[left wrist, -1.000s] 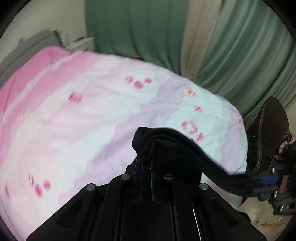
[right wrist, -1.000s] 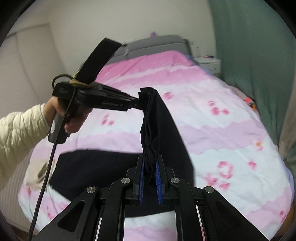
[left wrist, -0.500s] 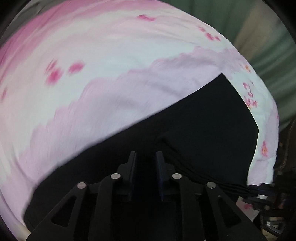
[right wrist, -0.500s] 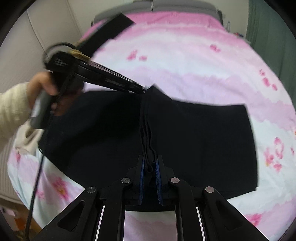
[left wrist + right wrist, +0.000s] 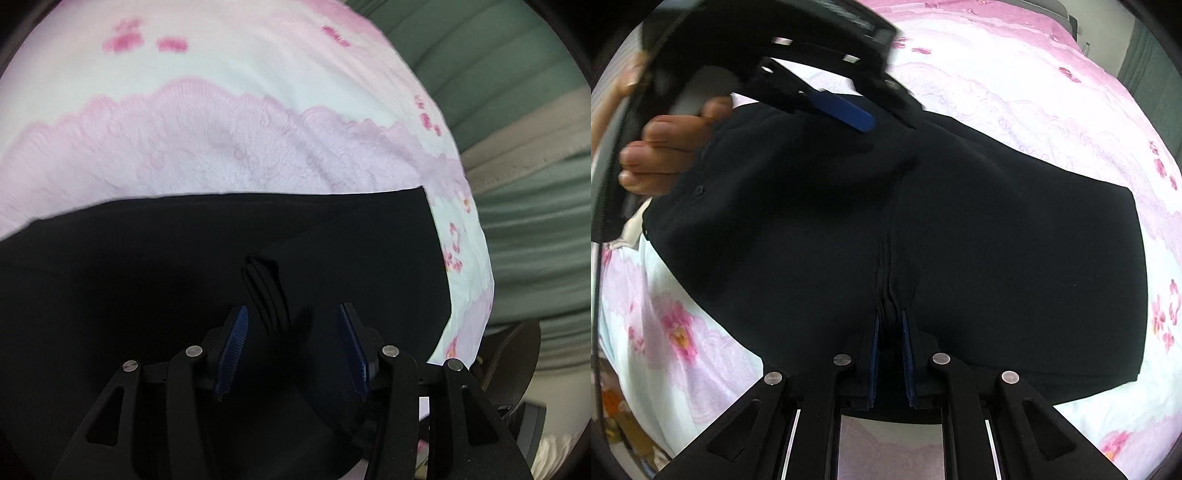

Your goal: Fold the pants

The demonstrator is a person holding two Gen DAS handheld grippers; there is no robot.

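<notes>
pink flowered bedding (image 5: 229, 147) fills both my views, with green curtains (image 5: 524, 74) past the bed's far edge. i see the black pants (image 5: 997, 240) lying folded flat near the bed's near corner, bare bedding open beyond them. my left hand-held gripper (image 5: 293, 332) is opening, its pads clear of the bunched hem between them. my right hand-held gripper (image 5: 889, 343) is clenched on the stacked fabric edges at the bed's edge.
</notes>
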